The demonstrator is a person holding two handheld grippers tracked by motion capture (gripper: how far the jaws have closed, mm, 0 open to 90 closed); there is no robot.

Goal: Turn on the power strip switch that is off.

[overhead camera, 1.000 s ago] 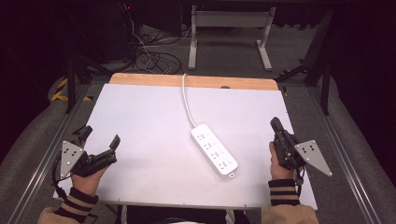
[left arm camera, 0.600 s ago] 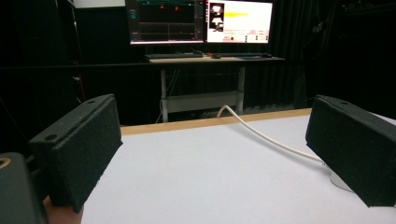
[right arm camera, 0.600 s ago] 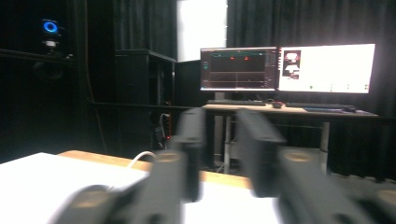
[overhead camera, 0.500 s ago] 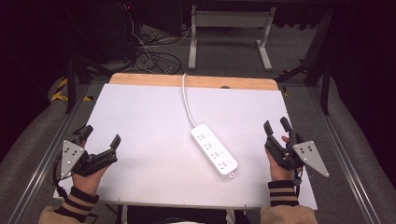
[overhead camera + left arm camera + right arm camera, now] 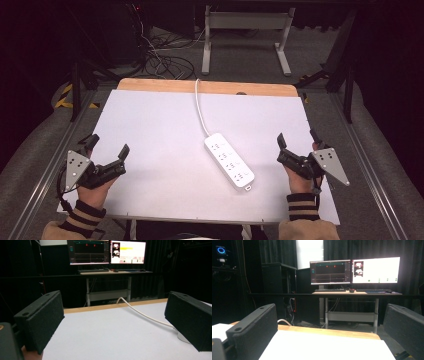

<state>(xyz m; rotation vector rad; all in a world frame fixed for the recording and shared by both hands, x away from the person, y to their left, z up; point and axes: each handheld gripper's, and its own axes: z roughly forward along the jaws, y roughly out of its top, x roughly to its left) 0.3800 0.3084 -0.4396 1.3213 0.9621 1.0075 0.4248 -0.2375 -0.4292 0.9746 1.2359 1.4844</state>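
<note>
A white power strip (image 5: 229, 160) lies at a slant on the white table sheet (image 5: 150, 125), right of the middle. Its white cable (image 5: 200, 107) runs off over the far wooden edge. My left gripper (image 5: 108, 145) rests at the near left of the sheet, open and empty. From the left gripper view (image 5: 116, 305) I see the cable (image 5: 145, 315) and a corner of the strip (image 5: 183, 338) past the right jaw. My right gripper (image 5: 296, 137) sits at the near right, right of the strip and apart from it. Its jaws have just been opening, and nothing is between them (image 5: 332, 315).
The table's far wooden edge (image 5: 150, 85) borders a floor with tangled cables (image 5: 165, 60) and a desk frame (image 5: 245, 30). Beyond it a desk with two lit monitors (image 5: 354, 270) stands before black curtains. Metal rails run along both sides of the table.
The right gripper's jaws went from shut to wide open. Both hands stayed where they were, and the left gripper and the power strip have not moved.
</note>
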